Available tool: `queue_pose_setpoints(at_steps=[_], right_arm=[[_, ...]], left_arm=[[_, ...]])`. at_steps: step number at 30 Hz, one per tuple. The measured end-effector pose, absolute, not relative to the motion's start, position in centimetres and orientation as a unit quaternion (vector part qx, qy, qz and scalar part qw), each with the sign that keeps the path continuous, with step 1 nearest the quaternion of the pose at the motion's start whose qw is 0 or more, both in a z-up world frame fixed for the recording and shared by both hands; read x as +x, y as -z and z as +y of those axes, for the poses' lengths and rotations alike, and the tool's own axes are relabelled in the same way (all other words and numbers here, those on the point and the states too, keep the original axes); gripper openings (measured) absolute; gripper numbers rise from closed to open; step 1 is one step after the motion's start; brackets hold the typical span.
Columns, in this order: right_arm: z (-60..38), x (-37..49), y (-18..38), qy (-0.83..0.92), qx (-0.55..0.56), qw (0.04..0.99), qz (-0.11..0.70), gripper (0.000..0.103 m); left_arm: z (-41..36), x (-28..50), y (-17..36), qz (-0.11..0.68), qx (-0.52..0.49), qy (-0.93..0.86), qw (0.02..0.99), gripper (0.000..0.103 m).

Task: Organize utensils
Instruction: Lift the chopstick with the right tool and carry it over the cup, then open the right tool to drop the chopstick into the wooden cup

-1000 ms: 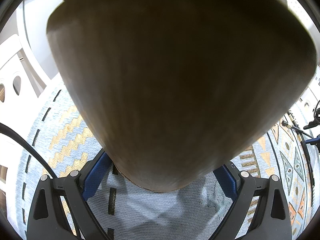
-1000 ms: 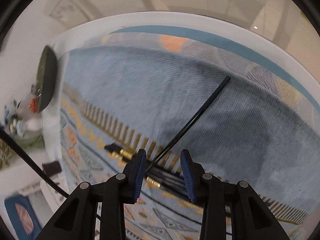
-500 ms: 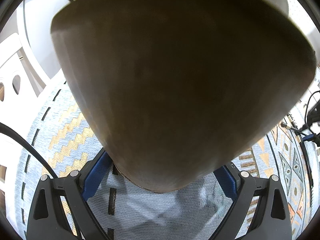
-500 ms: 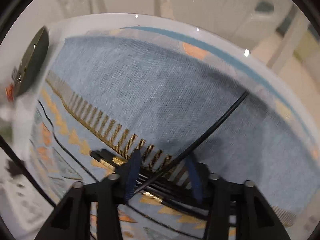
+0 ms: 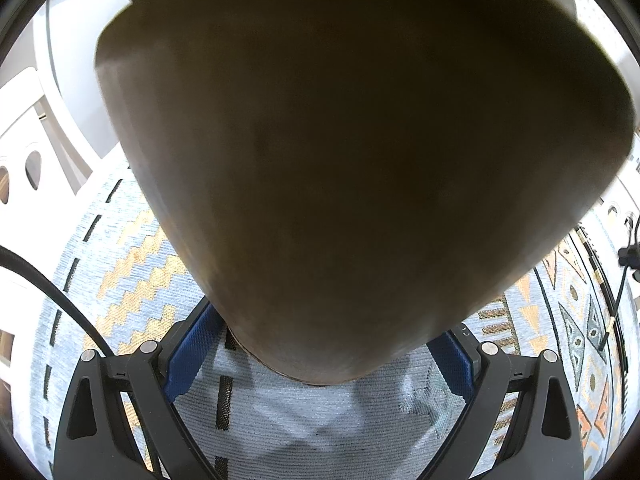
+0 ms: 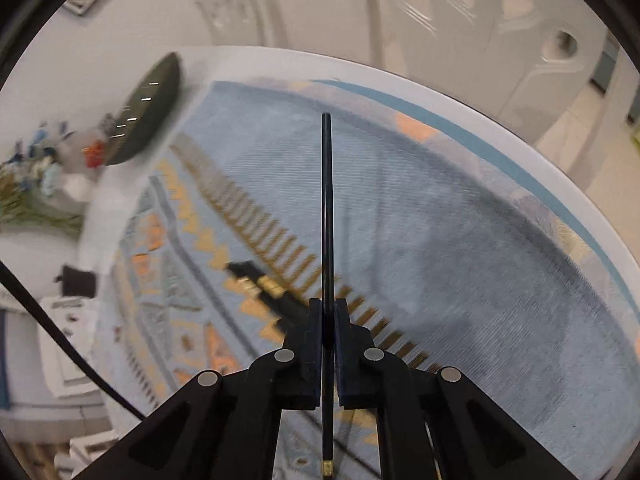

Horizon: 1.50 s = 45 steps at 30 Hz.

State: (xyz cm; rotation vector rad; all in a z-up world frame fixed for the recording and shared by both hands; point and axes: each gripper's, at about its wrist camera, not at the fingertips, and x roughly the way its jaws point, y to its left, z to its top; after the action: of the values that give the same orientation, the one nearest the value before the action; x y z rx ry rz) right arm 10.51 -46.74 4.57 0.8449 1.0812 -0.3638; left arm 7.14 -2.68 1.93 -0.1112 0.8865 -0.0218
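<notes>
While blurred, remaining chopsticks [image 6: 276, 296] seem black.

A round white counter [image 6: 500, 128] fills the middle of the right wrist view under a pale blue patterned cloth [image 6: 460, 240]. White chairs with cut-out backs [image 6: 520, 20] stand beyond at the upper right, a pale floor [image 6: 600, 148] at right (all blurred), a flower bunch [image 6: 36, 184] at left.

My right gripper [image 6: 328, 322] has just been closing and now pinches a black chopstick [image 6: 327, 208], pointing straight ahead over the blue patterned cloth [image 6: 460, 240]. More chopsticks [image 6: 264, 282] lie beneath.
</notes>
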Motion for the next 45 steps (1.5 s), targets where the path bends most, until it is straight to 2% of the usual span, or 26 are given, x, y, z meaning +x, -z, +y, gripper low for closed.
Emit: queue_pose_setpoints(at_steps=[7,16,25,30,35,45], right_arm=[[-43.3,10.9,-8.8,0.081,0.353,0.815,0.453,0.005],[-36.4,12.1,-17.0,-0.027,0.272,0.884,0.379,0.005],[-30.3,12.1,-26.3,-0.155,0.253,0.909,0.292,0.005],[-26.2,11.7,-30.4,-0.271,0.266,0.890,0.252,0.005],[-20.5,11.6,-30.8,-0.303,0.204,0.895,0.255,0.005],[-13.8,11.0,-24.8,-0.312,0.093,0.889,0.322,0.005]], left_arm=[[-2.7,7.1,-1.9,0.428,-0.054,0.011,0.902,0.096],[-2.6,7.1,-1.7,0.428,-0.056,0.012,0.902,0.096],[-2.3,6.9,-1.7,0.425,-0.057,0.013,0.903,0.096],[-2.3,6.6,-2.2,0.417,-0.059,0.014,0.907,0.096],[-2.6,5.7,-2.7,0.395,-0.045,0.009,0.918,0.096],[-2.1,5.6,-2.8,0.394,-0.052,0.006,0.918,0.096]])
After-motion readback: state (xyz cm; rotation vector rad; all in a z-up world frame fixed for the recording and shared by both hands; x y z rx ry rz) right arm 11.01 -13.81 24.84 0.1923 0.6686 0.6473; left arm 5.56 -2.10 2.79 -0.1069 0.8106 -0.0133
